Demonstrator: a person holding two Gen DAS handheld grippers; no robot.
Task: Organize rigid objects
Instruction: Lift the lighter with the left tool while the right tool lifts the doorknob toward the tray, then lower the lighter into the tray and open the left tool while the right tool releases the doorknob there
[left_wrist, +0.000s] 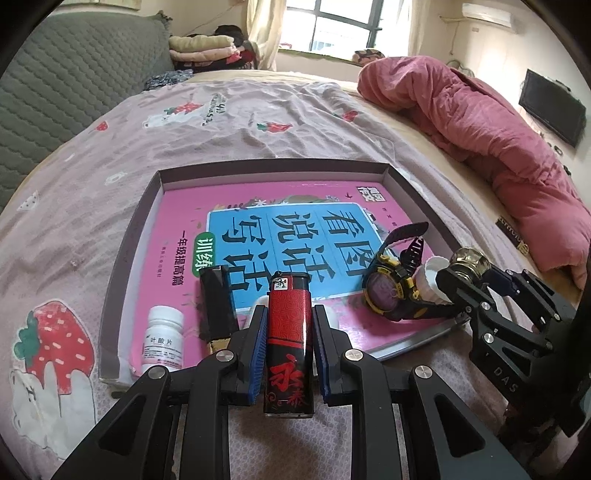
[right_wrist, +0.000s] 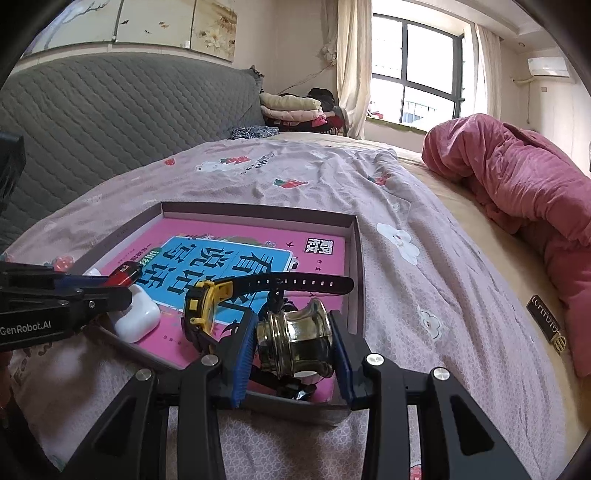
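Beside the watch, left tool pinches lighter, right tool pinches brass knob

Counting what's sitting around the box mid-frame: one red lighter, one watch, one white pill bottle, one earbuds case, one brass knob, one pink book.

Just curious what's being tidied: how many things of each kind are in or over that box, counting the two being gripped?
Lighter: 1
Pill bottle: 1
Watch: 1
Earbud case: 1
Brass knob: 1
Black bar: 1
Book: 1
Total: 7
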